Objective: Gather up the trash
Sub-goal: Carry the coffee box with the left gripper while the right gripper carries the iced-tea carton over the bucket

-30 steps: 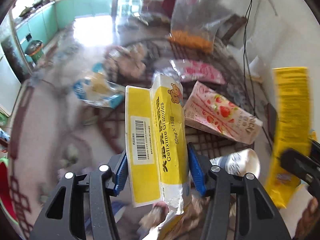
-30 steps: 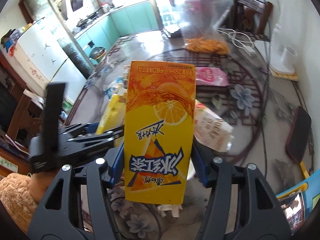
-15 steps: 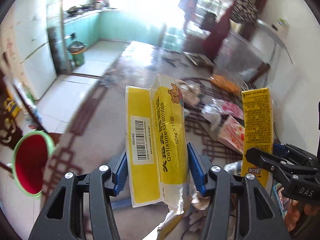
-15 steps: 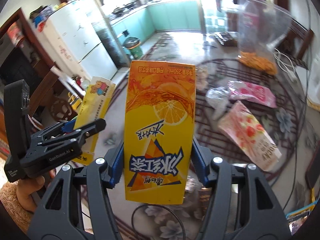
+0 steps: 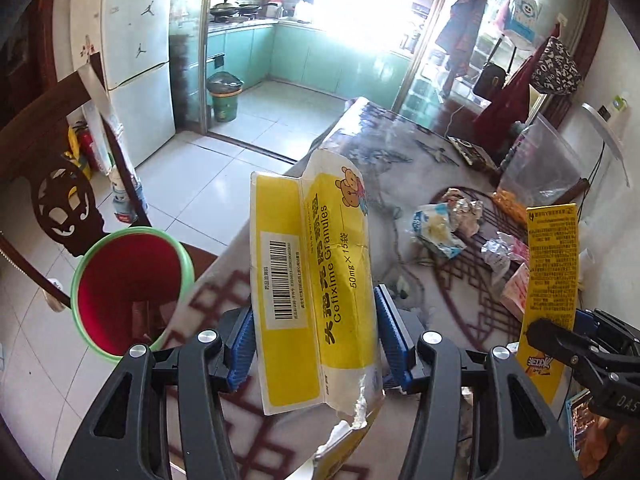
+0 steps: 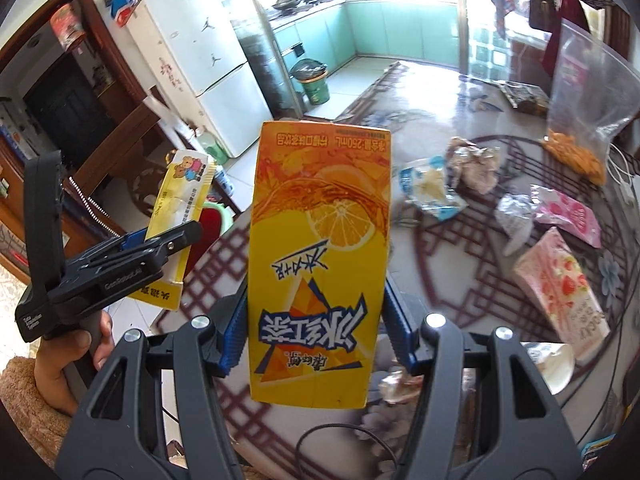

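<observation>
Trash run: left claw [image 5: 314,354] clenched a flattened yellow cardboard medicine box [image 5: 310,280], torn and flimsy, mid-body; right claw [image 6: 316,338] clamped an orange-yellow drink carton [image 6: 318,260], prob. light, crushable, above table [image 5: 400,184] w/ red green-rimmed bin [image 5: 128,292] nearby.

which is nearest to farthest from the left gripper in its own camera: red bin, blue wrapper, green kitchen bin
1. Red bin, low on the left beside the table edge, nearest the left gripper.
2. Blue wrapper, on the table to the right.
3. Green kitchen bin, far back on the kitchen floor.
</observation>
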